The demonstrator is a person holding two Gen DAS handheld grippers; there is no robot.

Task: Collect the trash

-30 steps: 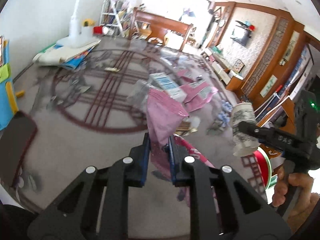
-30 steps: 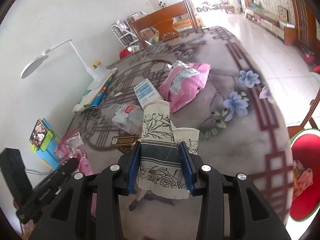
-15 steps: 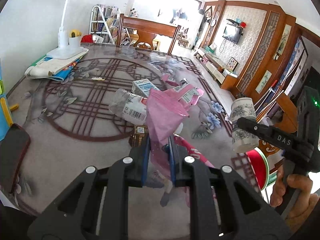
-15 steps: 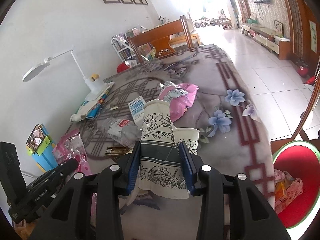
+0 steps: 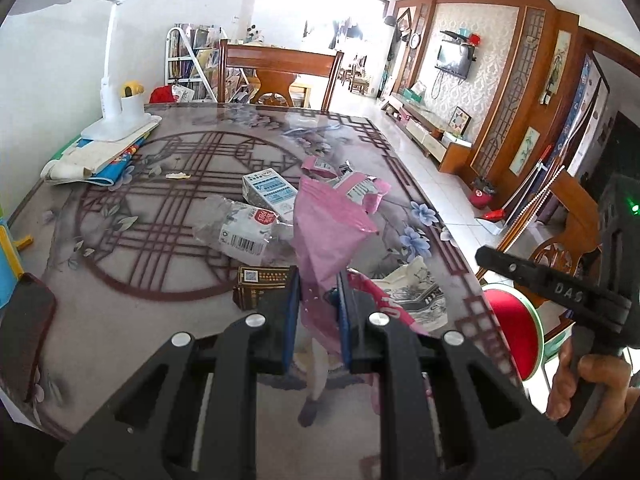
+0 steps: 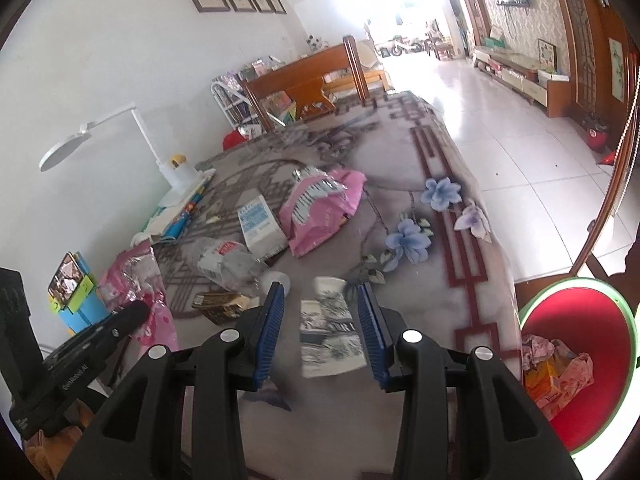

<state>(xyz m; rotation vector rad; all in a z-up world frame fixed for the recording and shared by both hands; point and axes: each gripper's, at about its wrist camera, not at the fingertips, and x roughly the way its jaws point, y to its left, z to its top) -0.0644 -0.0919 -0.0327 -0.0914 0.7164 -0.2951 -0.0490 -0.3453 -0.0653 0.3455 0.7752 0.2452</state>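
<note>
My left gripper (image 5: 316, 292) is shut on a crumpled pink plastic bag (image 5: 324, 232) and holds it above the table. My right gripper (image 6: 322, 312) stands open. A flattened paper cup with an ink-flower pattern (image 6: 332, 332) shows blurred between its blue pads (image 6: 272, 320) without touching them. In the left wrist view this cup (image 5: 416, 292) lies on the table near the right edge, left of the right gripper (image 5: 486, 258). A red bin with a green rim (image 6: 534, 300) stands on the floor beside the table and holds several wrappers.
On the patterned table (image 5: 120, 320) lie a clear crushed bottle (image 5: 240, 232), a white-and-blue carton (image 5: 268, 192), a pink snack bag (image 6: 320, 208) and a brown box (image 5: 260, 284). A white lamp (image 5: 112, 120) stands on books at the far left. A dark phone (image 5: 20, 328) lies near left.
The right gripper's jaws have spread and the patterned cup has dropped out of them toward the table. The left gripper has kept its hold on the pink bag and drawn back.
</note>
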